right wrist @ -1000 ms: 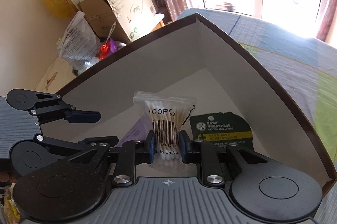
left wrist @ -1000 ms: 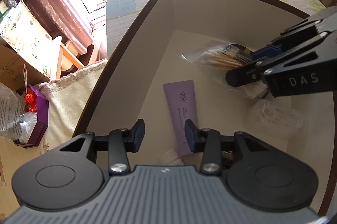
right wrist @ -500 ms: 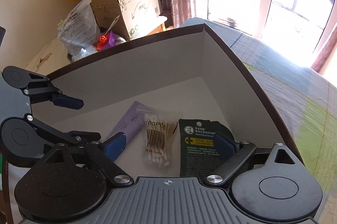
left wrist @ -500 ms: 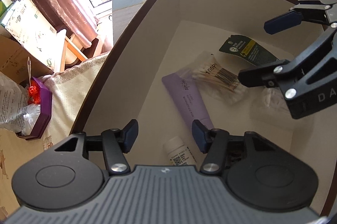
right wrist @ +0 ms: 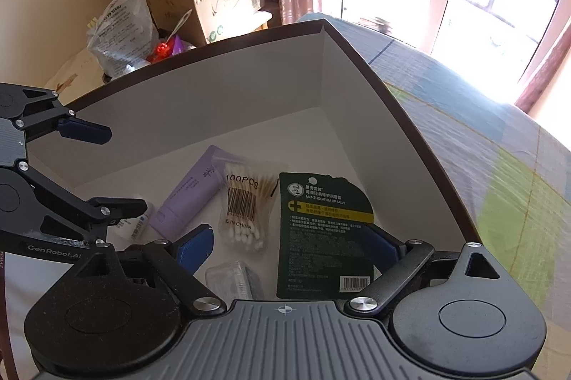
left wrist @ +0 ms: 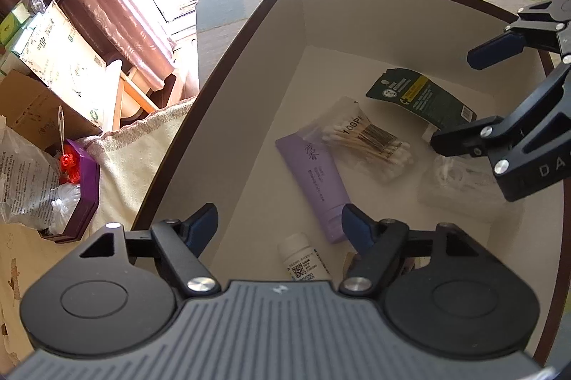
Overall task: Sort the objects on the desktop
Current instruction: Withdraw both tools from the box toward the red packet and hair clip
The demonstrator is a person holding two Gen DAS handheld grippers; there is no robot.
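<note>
1. Left wrist view: the left hand-held gripper (left wrist: 280, 223) hangs over the near end of a white box (left wrist: 249, 34) with a dark rim, its blue-padded fingers spread wide and touching nothing.
2. Between and just beyond those fingers a small white bottle (left wrist: 303, 260) lies on the box floor, with a purple tube (left wrist: 314, 180) just beyond it.
3. Right wrist view: the right hand-held gripper (right wrist: 289, 246) is also spread wide and empty, held above the box's contents.
4. A clear bag of cotton swabs (right wrist: 246, 201) lies flat on the box floor between the purple tube on its left and a dark green lip-salve card (right wrist: 321, 230) on its right, its left edge overlapping the tube.
5. A small clear plastic case (right wrist: 232, 280) lies at the near edge, close to the right hand-held gripper's left finger.
6. The box stands on a surface covered with a checked cloth (right wrist: 481, 166).
</note>
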